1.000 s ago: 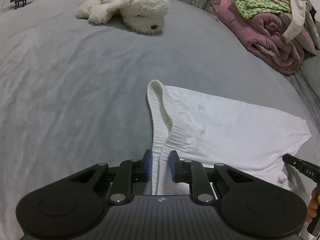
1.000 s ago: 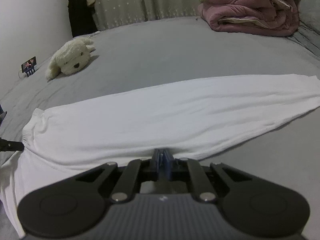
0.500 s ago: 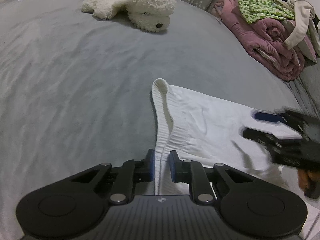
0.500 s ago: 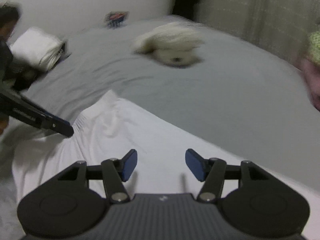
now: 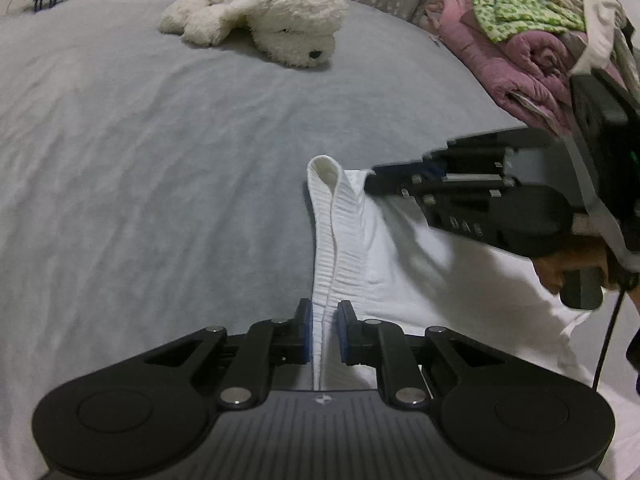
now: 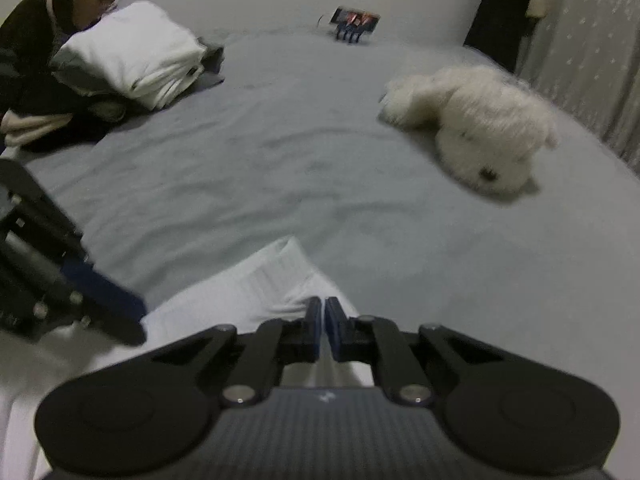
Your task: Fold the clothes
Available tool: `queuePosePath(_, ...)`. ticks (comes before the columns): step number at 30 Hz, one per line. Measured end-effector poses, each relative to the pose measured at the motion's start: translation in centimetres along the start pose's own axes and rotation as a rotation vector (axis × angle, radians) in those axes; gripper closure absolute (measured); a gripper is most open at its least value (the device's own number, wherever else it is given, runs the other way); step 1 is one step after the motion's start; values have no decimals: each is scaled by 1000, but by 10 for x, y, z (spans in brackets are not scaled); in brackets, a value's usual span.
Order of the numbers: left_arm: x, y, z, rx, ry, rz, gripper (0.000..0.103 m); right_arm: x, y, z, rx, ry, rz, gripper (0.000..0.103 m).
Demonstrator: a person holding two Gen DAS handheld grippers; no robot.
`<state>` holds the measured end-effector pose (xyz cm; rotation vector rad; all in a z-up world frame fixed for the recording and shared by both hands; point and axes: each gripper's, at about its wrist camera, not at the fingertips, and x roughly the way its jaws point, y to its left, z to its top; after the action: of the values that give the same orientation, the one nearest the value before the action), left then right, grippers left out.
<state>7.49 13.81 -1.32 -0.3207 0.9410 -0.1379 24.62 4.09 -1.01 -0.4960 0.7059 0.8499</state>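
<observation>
White ribbed cotton is what I am seeing nearest in both wrist views: a pair of white knit trousers with a ribbed waistband point(image 5: 400, 280) is lying flat on the grey bedsheet point(image 5: 140, 200), toward the near edge of the bed. My left gripper point(image 5: 323, 330) is holding its blue pads clamped on the near end of that waistband, which is standing up as a narrow fold running away from the pads. My right gripper point(image 6: 323, 330) has just been closing, and its pads are now pressing together on the white fabric just behind the far end of the waistband; in the left wrist view I am seeing its black body point(image 5: 480, 200) reaching in from the right with its tips at that corner, and a hand point(image 5: 572, 268) gripping its handle.

Farther across the sheet, a fluffy white plush dog point(image 5: 260, 36) is lying on its side, well apart from the trousers. Toward the far right edge, a rolled pink quilt point(image 5: 520, 68) is carrying a green-patterned garment point(image 5: 520, 16) and other loose clothes. At the far left, a stack of folded white and grey clothes point(image 6: 132, 56) is sitting beside a person in dark clothing point(image 6: 36, 32). Near the far edge, a phone on a small blue stand point(image 6: 354, 24) is showing a lit screen.
</observation>
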Motion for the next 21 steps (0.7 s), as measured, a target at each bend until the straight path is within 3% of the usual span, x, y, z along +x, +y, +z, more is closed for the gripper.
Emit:
queuePosePath(6,-1,-1,0,9,0,6,89,8,3,-1,2,-29,-55,98)
queuePosePath(8,-1,0,0,7,2,4,89,11,6,-1,-17,-3,-57,96)
queuePosePath(10,-1,1,1,2,5,2,89,11,11,2,-60,13,-64,83)
queuePosePath(11,0,1,1,0,6,2,89,8,12,4,-73,10,-64,57)
queuePosePath(12,0,1,2,-2,7,2,89,6,13,7,-87,8,-63,39)
queuePosePath(13,0,1,2,-4,9,2,89,2,14,11,-98,-10,-46,36)
queuePosePath(16,-1,0,2,-2,12,3,89,1,15,21,-120,-18,6,36)
queuePosePath(19,0,1,2,4,14,0,89,18,19,27,-164,56,57,56)
queuePosePath(20,0,2,2,4,15,-1,89,22,20,28,-164,62,82,72)
queuePosePath(21,0,2,2,4,16,-3,89,25,21,29,-159,62,110,75)
